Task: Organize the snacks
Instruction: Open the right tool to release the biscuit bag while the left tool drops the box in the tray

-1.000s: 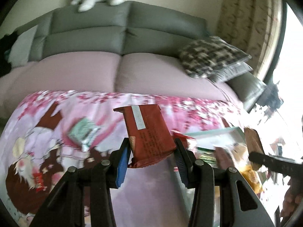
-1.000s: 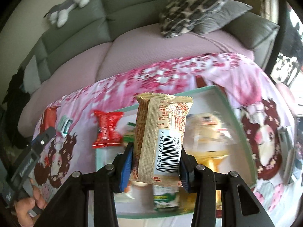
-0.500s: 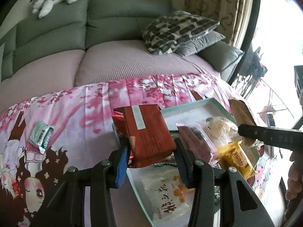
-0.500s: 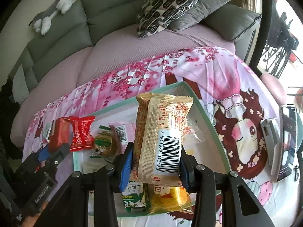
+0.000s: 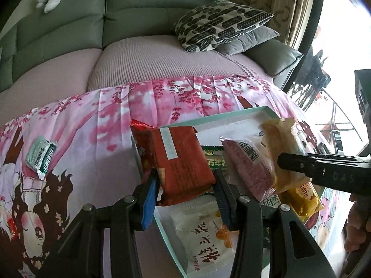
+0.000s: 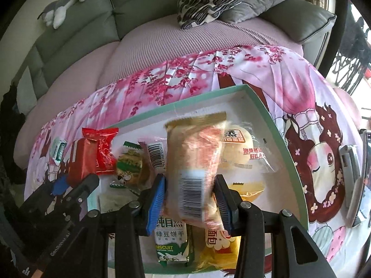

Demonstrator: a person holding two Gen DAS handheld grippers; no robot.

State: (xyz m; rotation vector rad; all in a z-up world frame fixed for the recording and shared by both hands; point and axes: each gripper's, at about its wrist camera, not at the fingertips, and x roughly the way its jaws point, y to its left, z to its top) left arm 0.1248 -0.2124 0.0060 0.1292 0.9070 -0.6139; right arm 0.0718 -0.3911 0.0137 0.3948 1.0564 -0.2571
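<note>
My left gripper (image 5: 185,185) is shut on a dark red snack packet (image 5: 183,162), held over the near left corner of a mint-rimmed tray (image 5: 222,114). The right wrist view shows that same gripper (image 6: 67,185) and red packet (image 6: 81,159) at the tray's left edge. My right gripper (image 6: 190,197) is shut on a tan and pink packet (image 6: 197,153), blurred, low over the middle of the tray (image 6: 278,139). Several snacks lie in the tray, among them a red wrapped sweet (image 6: 104,150), a bun (image 6: 241,155) and a green biscuit pack (image 6: 170,241).
A small green sachet (image 5: 41,157) lies on the pink cartoon cloth (image 5: 92,150) left of the tray. A silver object (image 6: 350,173) rests at the cloth's right edge. Behind are a grey sofa (image 5: 139,11), patterned cushions (image 5: 222,25) and a plush toy (image 6: 67,2).
The left gripper has swung right and down with the red packet, from over the bare cloth to the tray's corner. The right gripper has sunk lower over the tray with its packet.
</note>
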